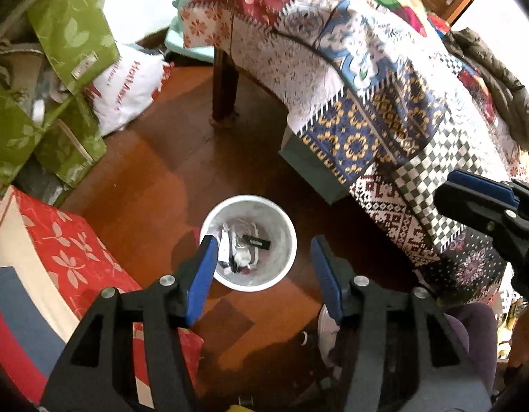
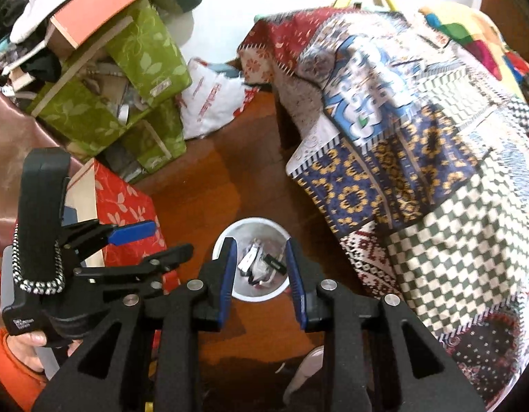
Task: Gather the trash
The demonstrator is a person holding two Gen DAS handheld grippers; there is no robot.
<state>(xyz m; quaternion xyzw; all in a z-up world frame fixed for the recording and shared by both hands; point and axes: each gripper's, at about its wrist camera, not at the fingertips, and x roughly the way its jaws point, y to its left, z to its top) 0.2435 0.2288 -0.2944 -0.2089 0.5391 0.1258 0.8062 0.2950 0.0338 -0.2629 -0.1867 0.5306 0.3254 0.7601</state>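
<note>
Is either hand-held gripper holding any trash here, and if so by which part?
Nothing is held. The left hand-held gripper and right hand-held gripper both stand open and empty above the white bin, which already has trash inside.

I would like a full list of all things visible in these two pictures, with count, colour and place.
bin: one, white, on the floor below both grippers, with small trash inside
floor: one, brown wood
table: one, dark wooden leg showing, behind the bin
patchwork cloth: one, many colours, draped over the table
green boxes: several, leaf pattern, stacked at upper left
red box: one, red with pale leaves, left of the bin
white bag: one, red lettering, beside the green boxes
left gripper: one, black with blue pads, open, empty
right gripper: one, same colours, open, empty
hand: one, orange sleeve, holding the left gripper
</note>
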